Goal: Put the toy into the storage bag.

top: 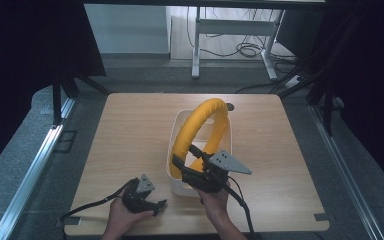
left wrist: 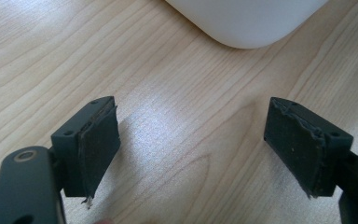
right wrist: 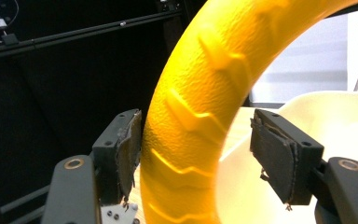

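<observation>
A yellow ring with a ribbed, tyre-like skin stands on edge inside a white tub in the middle of the wooden table. My right gripper reaches the ring's near, lower arc from the front. In the right gripper view the ring runs up between the jaws of that gripper. The left pad lies against it and the right pad stands off it, so the grip is open. My left gripper hovers open near the table's front edge, with bare wood between its jaws.
The tub's rounded corner lies just ahead of the left gripper. Black curtains flank the table on both sides. Beyond its far edge stand a white desk frame and loose cables on the floor.
</observation>
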The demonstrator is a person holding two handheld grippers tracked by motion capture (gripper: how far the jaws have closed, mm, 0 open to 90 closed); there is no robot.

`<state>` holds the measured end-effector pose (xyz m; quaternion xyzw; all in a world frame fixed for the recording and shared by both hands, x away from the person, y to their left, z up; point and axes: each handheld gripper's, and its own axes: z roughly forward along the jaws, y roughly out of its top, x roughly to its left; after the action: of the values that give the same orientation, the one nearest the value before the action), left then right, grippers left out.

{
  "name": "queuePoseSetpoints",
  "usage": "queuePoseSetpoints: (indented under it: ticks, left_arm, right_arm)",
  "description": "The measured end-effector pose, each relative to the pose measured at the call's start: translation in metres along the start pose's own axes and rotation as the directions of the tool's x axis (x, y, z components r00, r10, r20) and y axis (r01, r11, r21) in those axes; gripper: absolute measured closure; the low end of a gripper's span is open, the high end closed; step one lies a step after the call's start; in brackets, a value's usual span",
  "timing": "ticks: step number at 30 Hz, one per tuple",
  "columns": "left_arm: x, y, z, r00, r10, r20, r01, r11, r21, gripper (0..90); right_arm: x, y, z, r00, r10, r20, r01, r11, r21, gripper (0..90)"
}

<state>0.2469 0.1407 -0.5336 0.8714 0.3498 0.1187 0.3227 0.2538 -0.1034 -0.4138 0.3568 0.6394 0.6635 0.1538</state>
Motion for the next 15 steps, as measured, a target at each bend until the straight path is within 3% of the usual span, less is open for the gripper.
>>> queuePoseSetpoints:
  ticks: [9,15]
  left_arm:
    - [0.001,0.001,-0.002,1.0,-0.002,-0.005,0.002,1.0,-0.009,18.3]
    - [0.0,0.0,-0.002,0.9999,-0.004,-0.01,0.004,0.9999,-0.011,18.3]
  right_arm:
    - [-0.013,0.004,-0.024,0.9991,-0.031,-0.029,0.032,0.999,0.04,32.4]
    - [-0.031,0.004,-0.042,0.9988,-0.048,0.005,0.047,0.997,0.063,33.4]
